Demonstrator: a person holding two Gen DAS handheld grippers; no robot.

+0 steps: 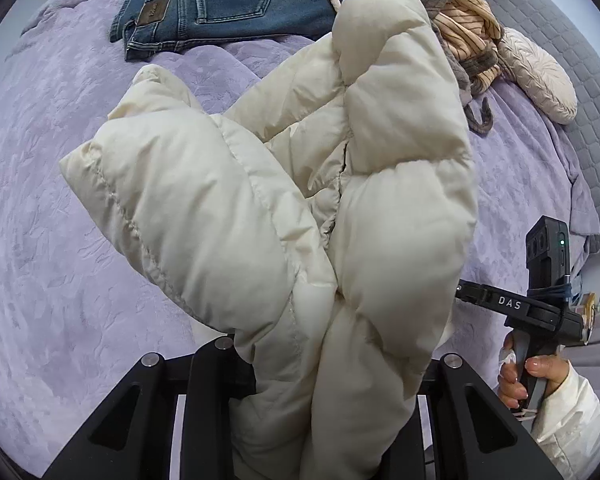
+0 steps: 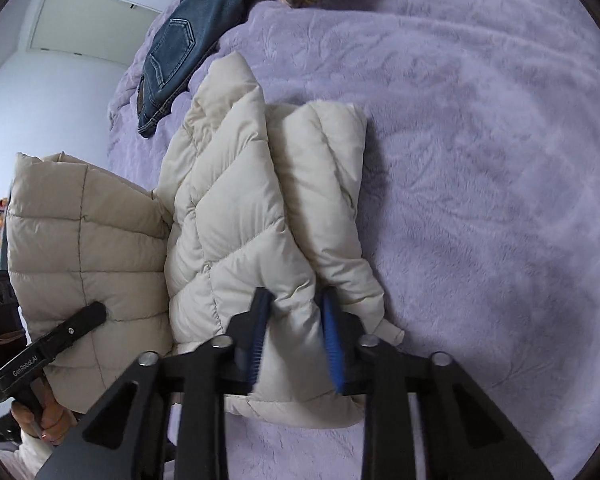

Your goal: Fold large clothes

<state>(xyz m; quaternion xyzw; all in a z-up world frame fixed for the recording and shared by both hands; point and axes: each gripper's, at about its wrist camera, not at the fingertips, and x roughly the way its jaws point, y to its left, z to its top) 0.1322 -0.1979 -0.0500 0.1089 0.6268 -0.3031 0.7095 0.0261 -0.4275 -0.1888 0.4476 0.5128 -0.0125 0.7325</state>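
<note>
One cream puffer jacket (image 2: 236, 208) is the garment in play, lying on a bed covered by a lilac bedspread (image 2: 480, 160) and partly lifted off it. Two grippers work on it, one in each of the person's hands.

The right gripper (image 2: 296, 332) has its two blue-padded fingers (image 2: 334, 344) pinching a quilted fold of the jacket near the bed's near edge, the padding bulging between them. The left gripper (image 1: 332, 364) holds a thick bunch of the same jacket, which spills up and over its black fingers (image 1: 210, 364); the fabric hides the tips, but the bundle hangs from between them, so the grip looks closed on it.

In the left wrist view, the person's right hand (image 1: 524, 376) wraps around a gripper handle, with a white sleeve (image 1: 572, 424) behind it.

Toward the far side of the bed lies one pair of blue jeans (image 1: 220, 12), back pockets up. Beside it, toward the far right corner, sits a heap of brown and striped clothing (image 1: 456, 28), and just beyond that a single pale embossed pillow (image 1: 540, 76) rests against the grey quilted headboard (image 1: 560, 12).
</note>
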